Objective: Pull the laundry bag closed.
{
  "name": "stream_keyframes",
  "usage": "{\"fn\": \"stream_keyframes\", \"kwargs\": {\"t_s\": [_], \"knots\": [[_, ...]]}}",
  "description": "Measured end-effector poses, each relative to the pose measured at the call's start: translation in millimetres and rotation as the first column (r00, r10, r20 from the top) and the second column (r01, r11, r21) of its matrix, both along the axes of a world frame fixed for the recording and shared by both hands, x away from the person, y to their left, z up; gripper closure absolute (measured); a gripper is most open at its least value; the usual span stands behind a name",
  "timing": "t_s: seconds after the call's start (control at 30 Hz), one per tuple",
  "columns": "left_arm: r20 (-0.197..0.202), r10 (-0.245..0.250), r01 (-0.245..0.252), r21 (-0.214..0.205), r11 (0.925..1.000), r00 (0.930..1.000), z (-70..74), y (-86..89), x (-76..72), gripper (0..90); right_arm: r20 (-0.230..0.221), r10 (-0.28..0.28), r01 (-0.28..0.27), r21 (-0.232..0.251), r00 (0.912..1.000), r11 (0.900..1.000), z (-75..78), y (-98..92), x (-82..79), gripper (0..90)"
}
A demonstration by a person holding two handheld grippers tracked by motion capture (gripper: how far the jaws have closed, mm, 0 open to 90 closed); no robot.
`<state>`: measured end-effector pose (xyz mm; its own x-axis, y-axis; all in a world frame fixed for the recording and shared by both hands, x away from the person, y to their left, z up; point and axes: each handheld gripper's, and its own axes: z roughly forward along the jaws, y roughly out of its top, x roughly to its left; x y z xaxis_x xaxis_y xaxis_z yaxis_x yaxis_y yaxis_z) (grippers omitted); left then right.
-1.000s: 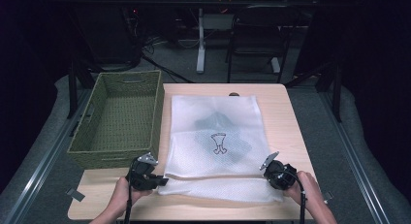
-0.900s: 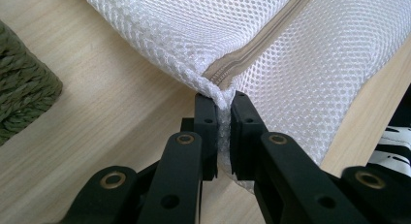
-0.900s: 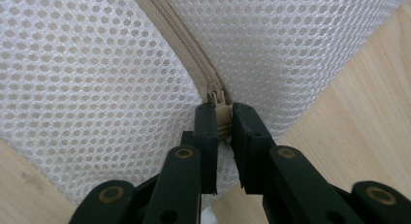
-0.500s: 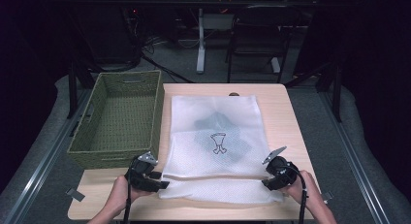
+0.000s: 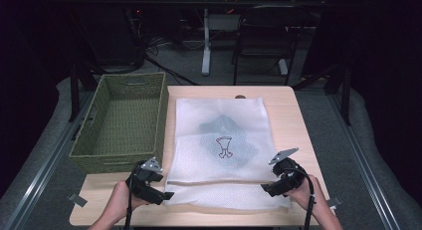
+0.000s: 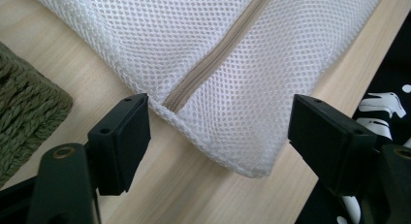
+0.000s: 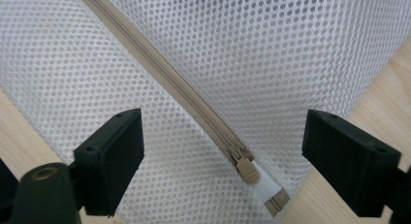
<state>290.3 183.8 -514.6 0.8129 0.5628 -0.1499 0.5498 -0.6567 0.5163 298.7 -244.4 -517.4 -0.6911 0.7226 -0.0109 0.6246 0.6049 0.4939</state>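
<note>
A white mesh laundry bag [image 5: 219, 115] lies flat on the wooden table [image 5: 286, 115], with a dark garment [image 5: 226, 138] bearing a printed figure inside it. A tan zipper [image 5: 219, 181] runs across the bag's near end. My left gripper [image 5: 166, 194] is open at the bag's near left corner; in its own view the left gripper [image 6: 218, 122] has its jaws either side of the zipper's closed end [image 6: 177, 98]. Open too, my right gripper [image 5: 269, 187] sits at the near right corner. In its own view the right gripper [image 7: 223, 141] straddles the zipper pull [image 7: 245, 167].
A green woven basket [image 5: 128, 76] stands left of the bag, and its corner [image 6: 24, 98] is close to my left gripper. The table's near edge runs just behind both hands. A chair [image 5: 263, 36] and a desk leg stand beyond the far edge.
Both hands have shifted slightly toward the near edge. The zipper line across the bag shows more plainly now than a second ago.
</note>
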Motion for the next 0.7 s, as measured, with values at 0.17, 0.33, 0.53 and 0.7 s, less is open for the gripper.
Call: {"fn": "stream_keyframes", "kwargs": {"t_s": [0.17, 0.33, 0.53, 0.7], "knots": [[0.045, -0.003, 0.002, 0.022, 0.9997, 0.999, 13.6, -0.6, -5.1, 16.3, 0.064, -0.007, 0.006, 0.017, 0.9979, 0.9998, 9.1, 4.0, -3.8, 6.8], [0.109, 0.037, -0.04, 0.024, 0.9989, 0.9933, 27.3, 13.0, -14.3, 12.0, 0.122, -0.029, 0.025, 0.039, 0.9921, 0.9989, 20.3, 5.0, -6.9, 1.6], [0.138, 0.1, -0.1, -0.001, 0.995, 0.9854, 35.4, 36.5, -32.0, 6.4, 0.154, -0.09, 0.078, 0.082, 0.984, 0.9936, 30.3, -2.1, -26.6, 0.0], [0.154, 0.136, -0.137, 0.001, 0.9905, 0.9787, 33.4, 52.1, -47.4, 2.3, 0.183, -0.165, 0.145, 0.118, 0.9693, 0.9824, 32.5, -17.2, -48.7, 0.0]]}}
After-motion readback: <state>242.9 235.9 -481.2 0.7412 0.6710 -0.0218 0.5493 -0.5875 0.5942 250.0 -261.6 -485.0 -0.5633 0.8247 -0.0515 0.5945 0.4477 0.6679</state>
